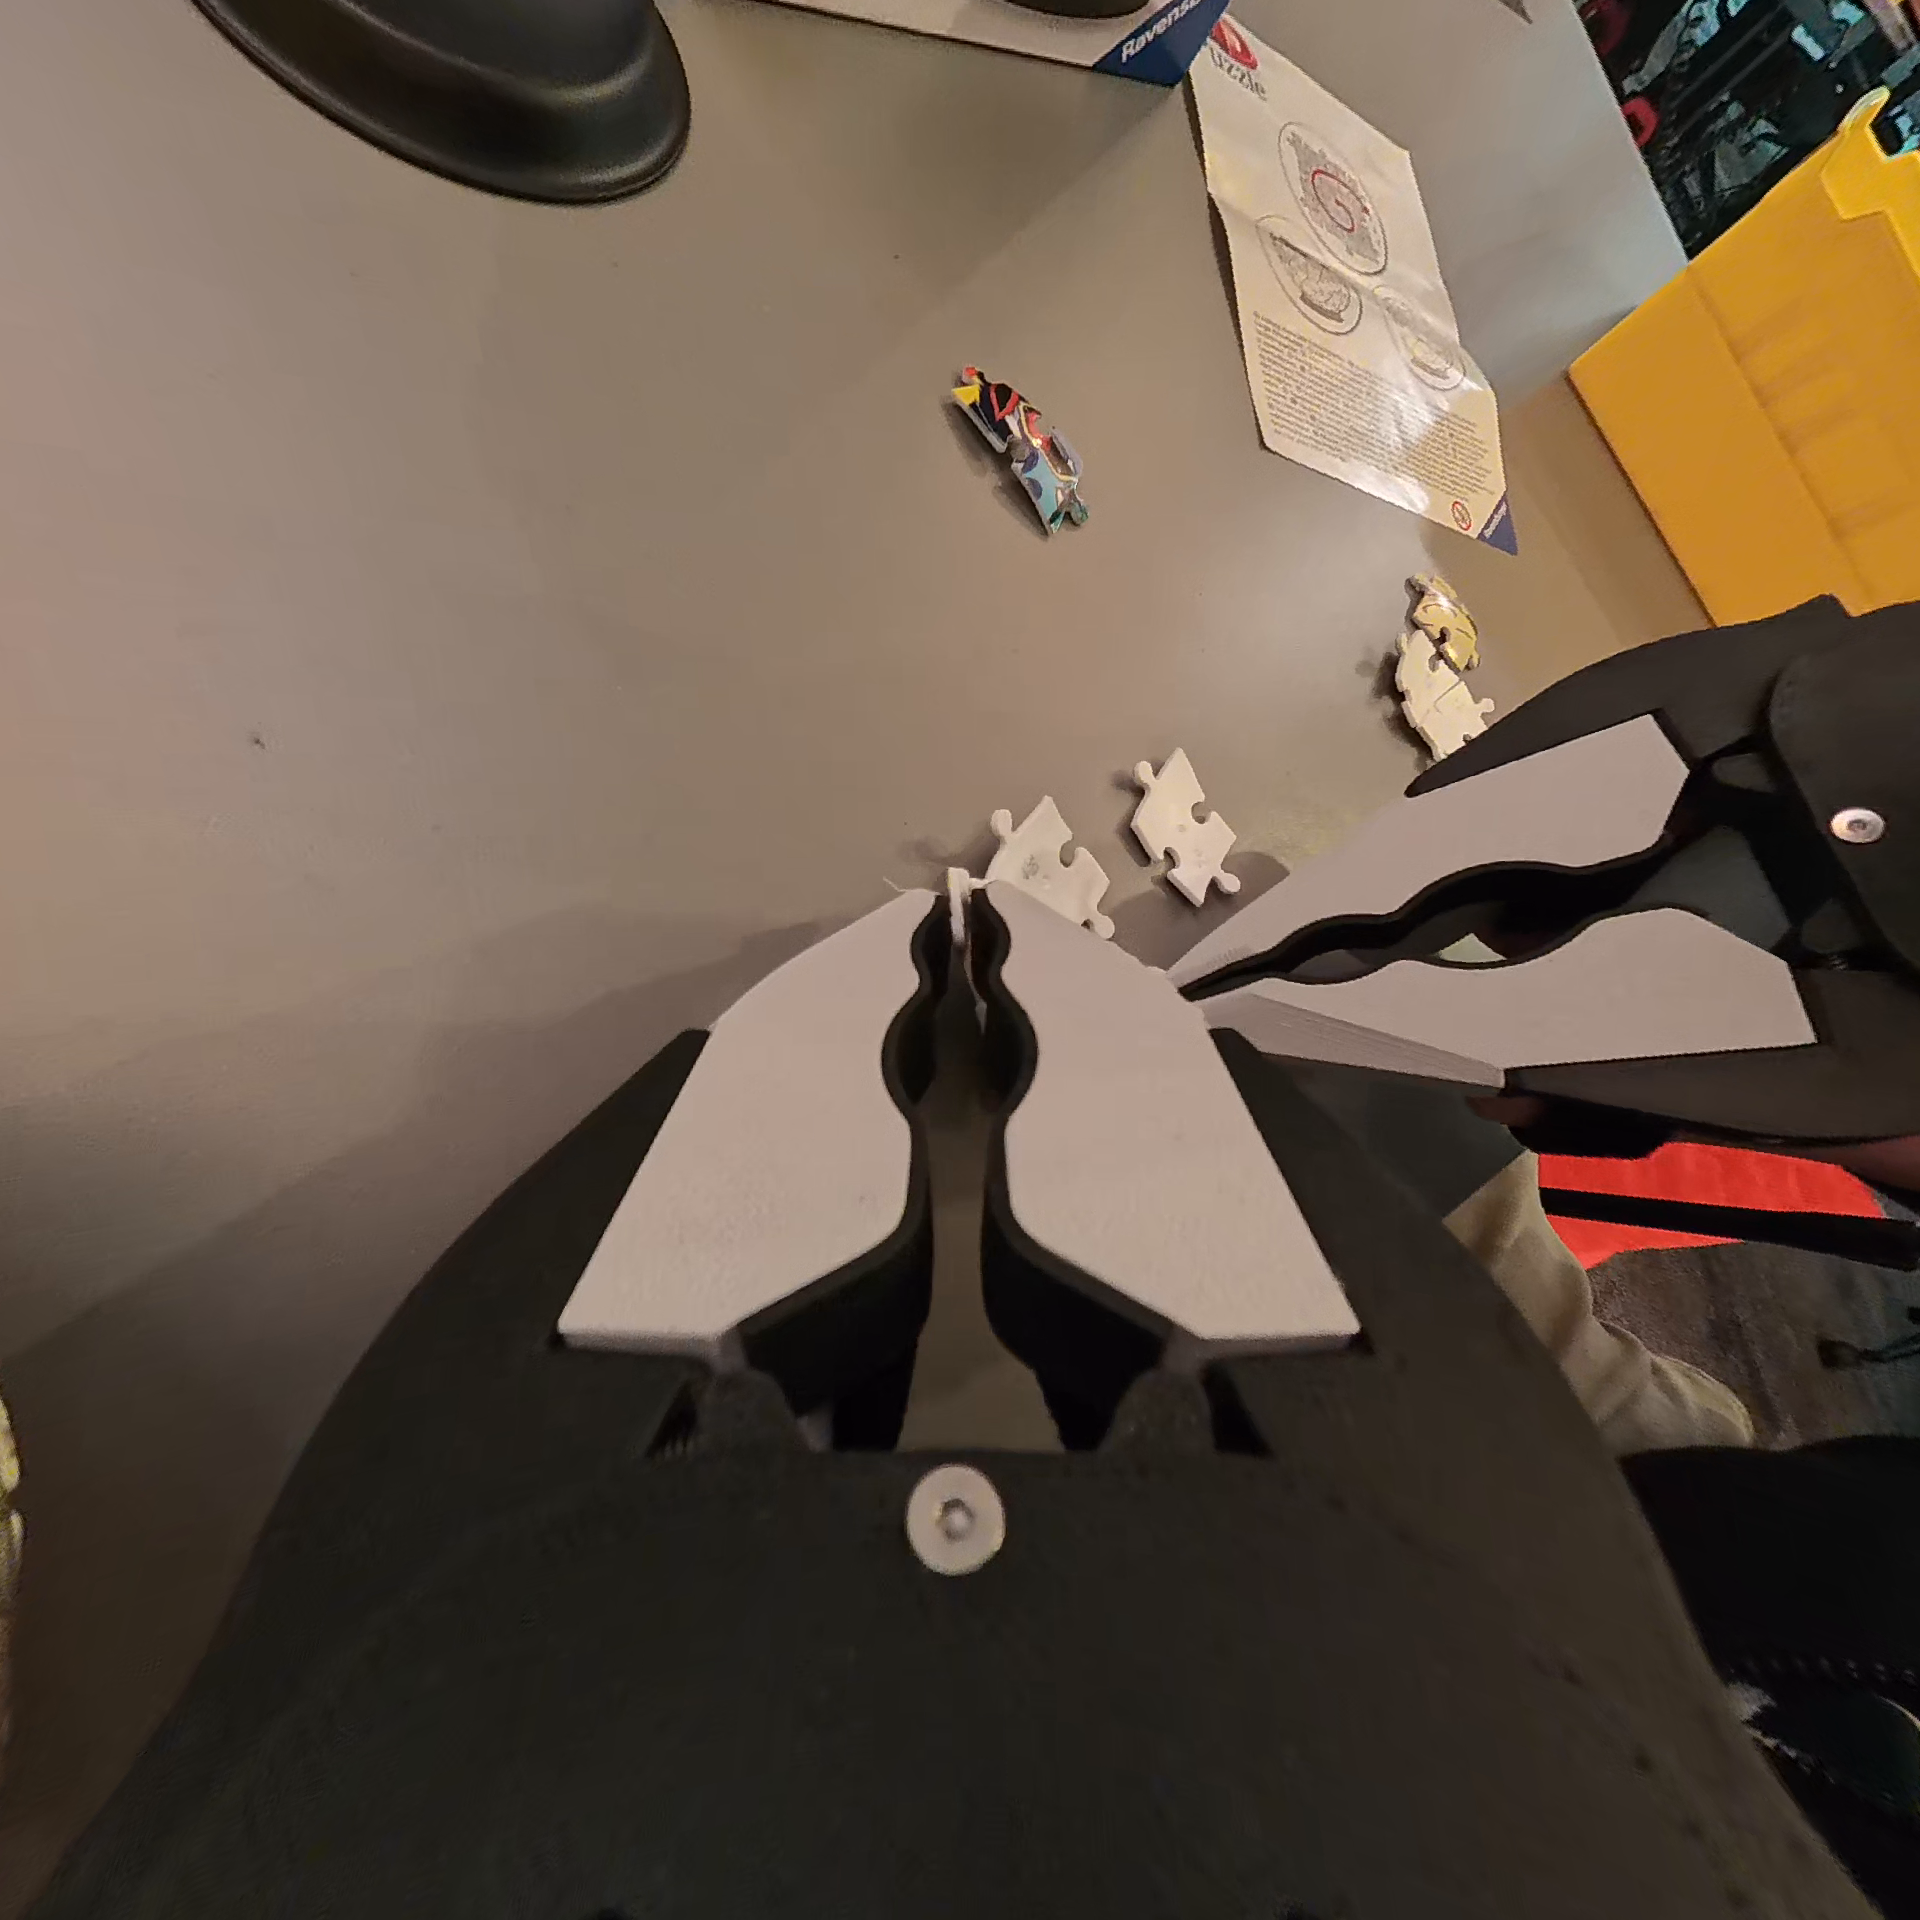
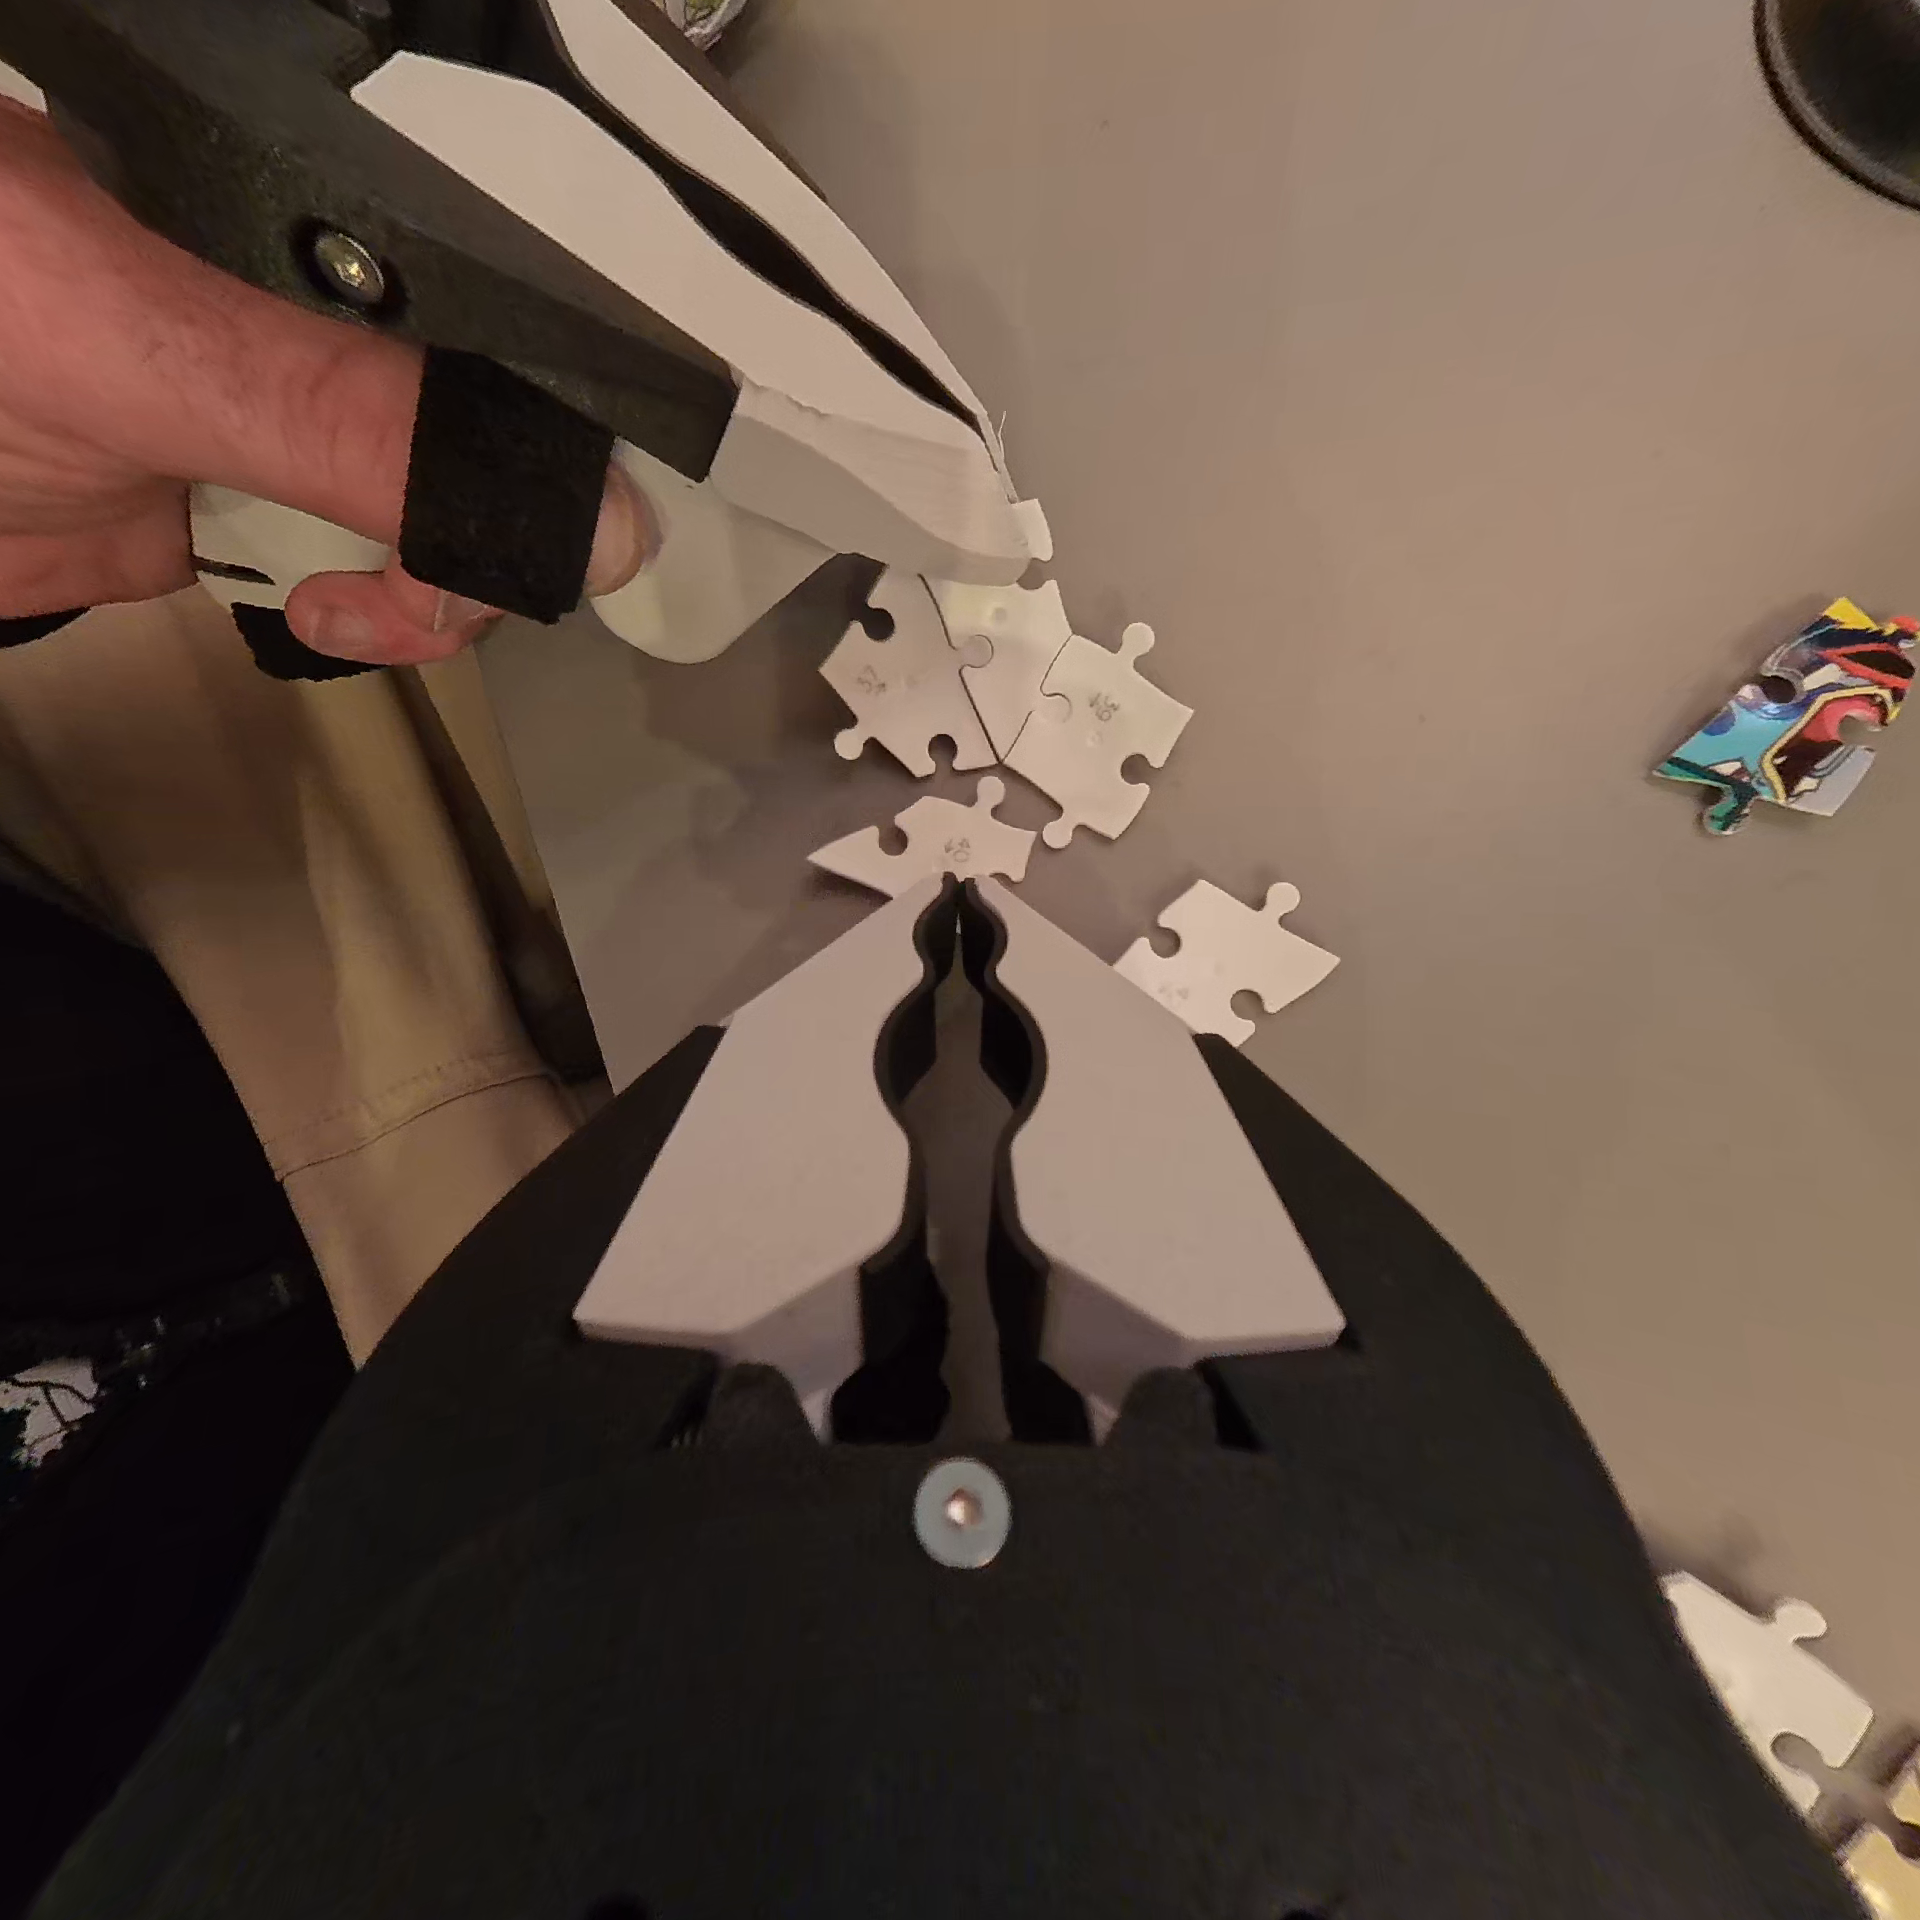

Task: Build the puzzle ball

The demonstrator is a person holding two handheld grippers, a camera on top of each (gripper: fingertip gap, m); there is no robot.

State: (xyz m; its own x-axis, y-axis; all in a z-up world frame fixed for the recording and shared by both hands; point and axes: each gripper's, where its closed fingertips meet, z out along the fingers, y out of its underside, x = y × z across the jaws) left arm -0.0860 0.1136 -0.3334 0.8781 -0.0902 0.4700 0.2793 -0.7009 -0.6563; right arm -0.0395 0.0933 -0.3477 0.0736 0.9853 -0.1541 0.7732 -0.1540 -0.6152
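My left gripper [image 1: 961, 902] is shut on the edge of a joined cluster of white face-down puzzle pieces [image 1: 1049, 868]. In the right wrist view, this gripper [image 2: 1023, 525] comes in from the upper left, and the cluster [image 2: 997, 696] shows three linked pieces hanging from its tips. My right gripper [image 2: 958, 883] is shut on a single white piece [image 2: 935, 842], held tilted just below the cluster and apart from it. It also shows in the left wrist view [image 1: 1190, 982], right of my fingers. A loose white piece [image 2: 1226, 961] lies beside my right fingers.
Two joined coloured pieces [image 1: 1023, 447] lie farther out on the grey table [image 1: 416, 623]. Pale joined pieces [image 1: 1439, 675], a paper leaflet [image 1: 1361, 312], a yellow bin [image 1: 1766, 364] and a black dish [image 1: 468, 94] stand around. Another white piece [image 2: 1766, 1683] lies near right. The gap from one gripper's tips to the other's is roughly 6 centimeters.
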